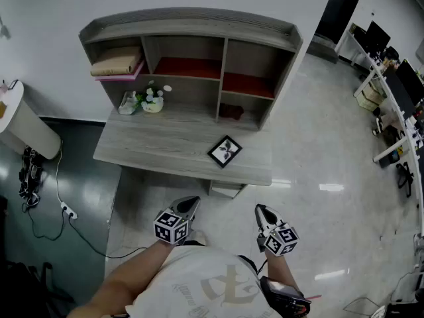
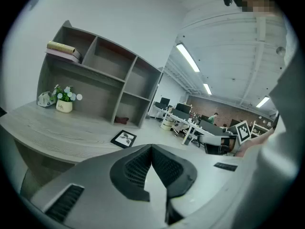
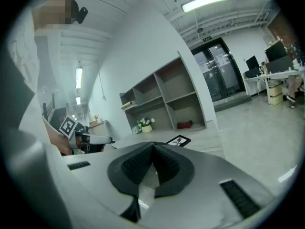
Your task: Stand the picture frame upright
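A black picture frame (image 1: 225, 151) lies flat on the grey wooden desk (image 1: 152, 148), near its front right corner. It also shows in the left gripper view as the picture frame (image 2: 124, 138) and in the right gripper view as the picture frame (image 3: 178, 140). My left gripper (image 1: 191, 203) is held in front of the desk edge, shut and empty. My right gripper (image 1: 262, 211) sits beside it, also shut with nothing between its tips. Both are well short of the frame.
A shelf unit (image 1: 199, 58) stands on the desk's back half, with a rolled towel (image 1: 116, 63), a small flower pot (image 1: 152, 101) and a dark red object (image 1: 232, 111). A white bin (image 1: 23, 121) and cables (image 1: 40, 197) lie left. Office desks (image 1: 391, 105) stand far right.
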Tool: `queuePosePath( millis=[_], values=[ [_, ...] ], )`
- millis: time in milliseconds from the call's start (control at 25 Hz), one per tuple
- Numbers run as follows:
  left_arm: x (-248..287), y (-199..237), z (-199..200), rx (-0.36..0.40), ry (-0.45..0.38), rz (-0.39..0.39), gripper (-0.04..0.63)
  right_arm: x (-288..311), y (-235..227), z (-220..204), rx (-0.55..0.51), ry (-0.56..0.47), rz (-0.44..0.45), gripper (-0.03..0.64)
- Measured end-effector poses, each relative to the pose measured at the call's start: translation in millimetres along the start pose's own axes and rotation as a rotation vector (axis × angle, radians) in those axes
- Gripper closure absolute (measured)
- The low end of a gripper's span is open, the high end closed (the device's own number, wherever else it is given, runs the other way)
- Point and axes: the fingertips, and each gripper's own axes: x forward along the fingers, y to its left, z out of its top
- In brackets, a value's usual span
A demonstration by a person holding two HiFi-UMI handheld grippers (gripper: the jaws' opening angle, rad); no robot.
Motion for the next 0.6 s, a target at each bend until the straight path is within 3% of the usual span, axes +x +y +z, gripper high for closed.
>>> queuePosePath(
  millis=[600],
  values=[
    [-11,-32,-24,-0.037,-0.021,0.019,0.594,-25,0,-14,-0.017,0.041,0.032,0.614]
  ],
)
